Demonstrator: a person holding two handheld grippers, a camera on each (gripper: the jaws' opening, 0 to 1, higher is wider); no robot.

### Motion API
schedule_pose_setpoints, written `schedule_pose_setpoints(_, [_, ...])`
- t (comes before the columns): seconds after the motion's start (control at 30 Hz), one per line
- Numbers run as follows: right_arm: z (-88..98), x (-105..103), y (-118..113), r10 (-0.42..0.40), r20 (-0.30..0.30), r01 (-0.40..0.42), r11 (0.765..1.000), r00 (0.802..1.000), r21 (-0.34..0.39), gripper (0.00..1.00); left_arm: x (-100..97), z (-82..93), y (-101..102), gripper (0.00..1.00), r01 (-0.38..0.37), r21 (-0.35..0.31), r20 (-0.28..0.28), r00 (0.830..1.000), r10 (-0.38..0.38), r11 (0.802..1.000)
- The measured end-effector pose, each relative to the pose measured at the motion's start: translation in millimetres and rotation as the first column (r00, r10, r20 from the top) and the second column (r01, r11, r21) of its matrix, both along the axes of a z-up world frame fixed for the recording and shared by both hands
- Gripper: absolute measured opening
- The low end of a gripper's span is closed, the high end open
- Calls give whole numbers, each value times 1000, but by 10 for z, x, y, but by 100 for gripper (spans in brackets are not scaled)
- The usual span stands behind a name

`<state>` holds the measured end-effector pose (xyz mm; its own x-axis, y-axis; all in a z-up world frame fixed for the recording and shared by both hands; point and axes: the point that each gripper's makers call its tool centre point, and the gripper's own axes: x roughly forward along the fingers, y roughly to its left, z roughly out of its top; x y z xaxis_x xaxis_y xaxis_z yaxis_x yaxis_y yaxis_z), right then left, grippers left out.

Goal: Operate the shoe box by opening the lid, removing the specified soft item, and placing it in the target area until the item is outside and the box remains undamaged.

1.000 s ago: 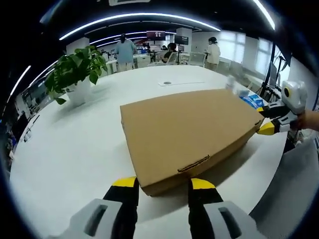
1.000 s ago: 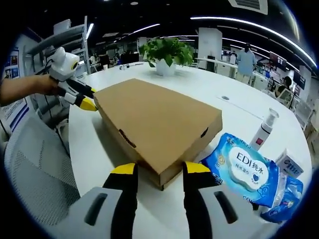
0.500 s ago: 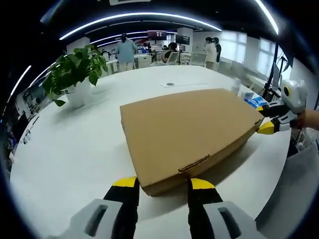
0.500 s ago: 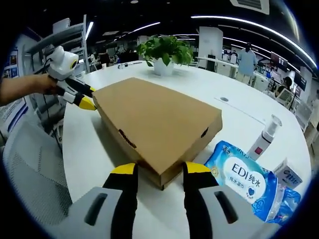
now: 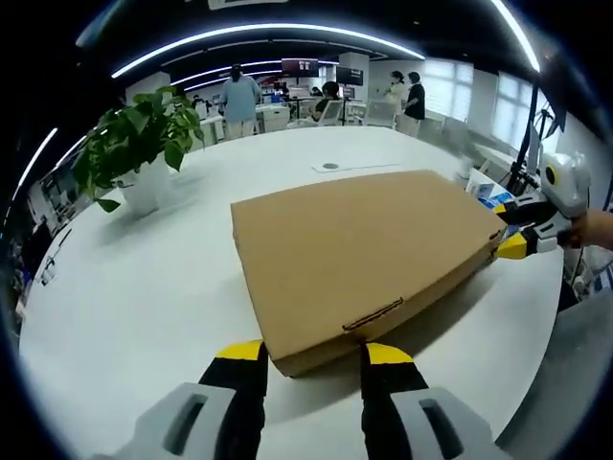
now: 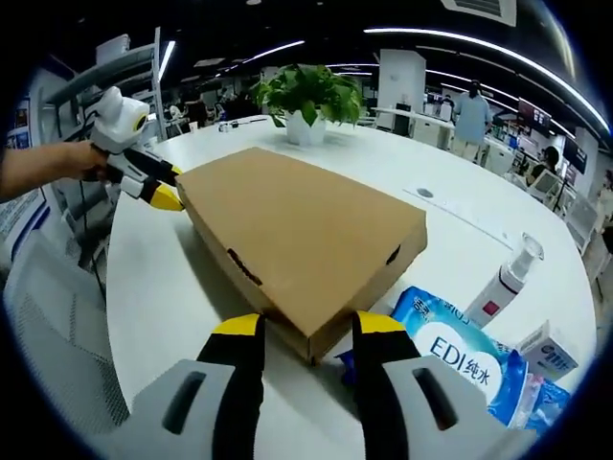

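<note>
- The shoe box [image 5: 359,254] lies flat on the white tabletop [image 5: 144,287], lid closed, near the tabletop edge closest to the person. The soft item to be removed is presumably inside; it cannot be seen.
- Left hand-held gripper [image 5: 311,356]: jaws apart, straddling one corner of the box, yellow tips level with the corner's base. Whether the tips touch the cardboard cannot be told.
- Right hand-held gripper [image 6: 297,328]: jaws apart, straddling the opposite corner in the same manner.
- Risk, crushing: closing either pair of jaws on a corner would likely dent or crease the cardboard, which breaches the undamaged-box condition.
- Risk, tearing: the lid tab [image 5: 374,314] appears tucked in. Lifting from the corners without freeing the tab could rip the slot or bend the lid.
- Risk, sliding: uneven pushing from the two ends may rotate the box toward the near tabletop edge, or shove it into the wipes pack [image 6: 462,353] and the pump bottle [image 6: 506,274] just beside it.
</note>
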<state>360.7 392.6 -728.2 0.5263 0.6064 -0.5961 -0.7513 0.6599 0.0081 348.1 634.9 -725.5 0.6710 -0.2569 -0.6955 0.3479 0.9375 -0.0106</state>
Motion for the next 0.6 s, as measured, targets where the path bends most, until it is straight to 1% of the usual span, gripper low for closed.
schedule_pose_setpoints(0.3, [4,93,-13,-4,-2,4,1000,1000,-7,34,90,4,-19,38,2,-2,-1,1000,-2,1000])
schedule_pose_setpoints(0.47, [4,94,-19,-6,-2,6,1000,1000,-10,34,85,0,-8,38,9,8,-2,1000,-9,1000])
schedule_pose_setpoints(0.6, [9,84,-35,-31,-14,31,1000,999,3,35,76,-19,-4,38,18,17,-6,1000,-18,1000])
